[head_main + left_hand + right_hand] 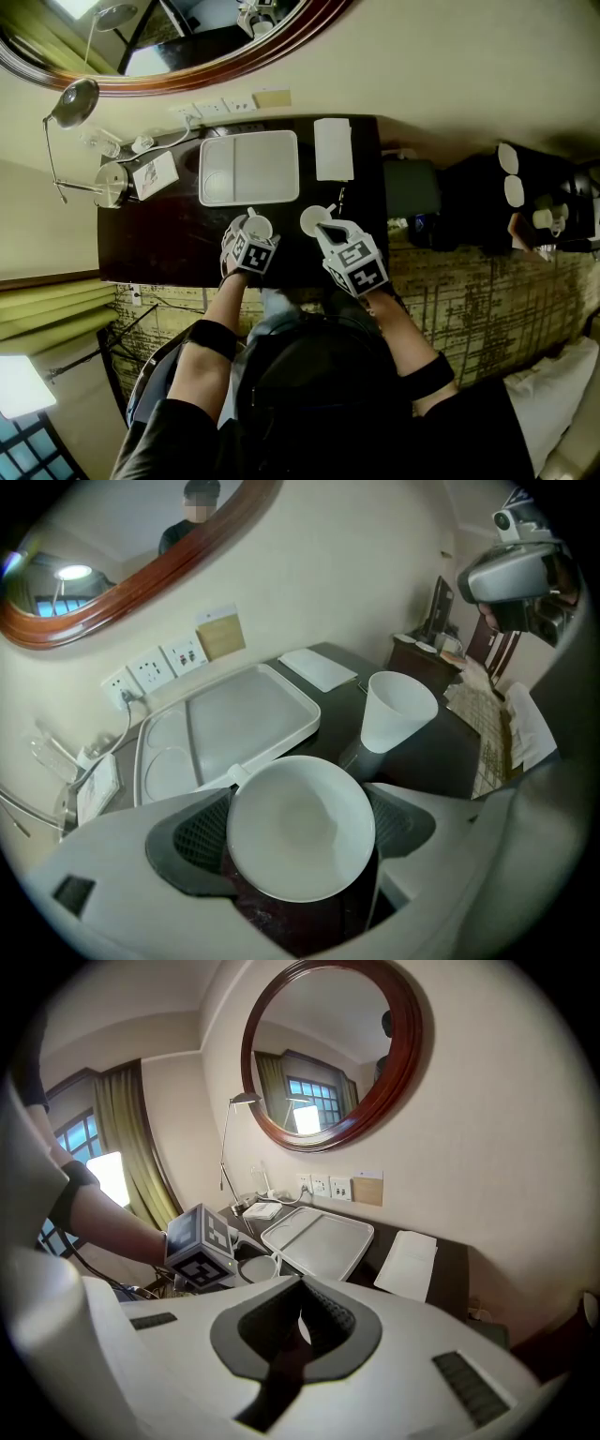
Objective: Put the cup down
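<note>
Near tray (281, 200) edge: cup (300, 827) in left hand-held gripper (254, 228).

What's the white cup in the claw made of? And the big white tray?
The cup looks like glazed ceramic, probably: smooth white, soft shine, thick rounded rim. The tray looks like plastic, maybe melamine: matte white, moulded rounded compartments.

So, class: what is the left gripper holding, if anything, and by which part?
The left gripper holds the white cup by its body: the jaws press on two opposite sides below the rim. The handle is left free.
</note>
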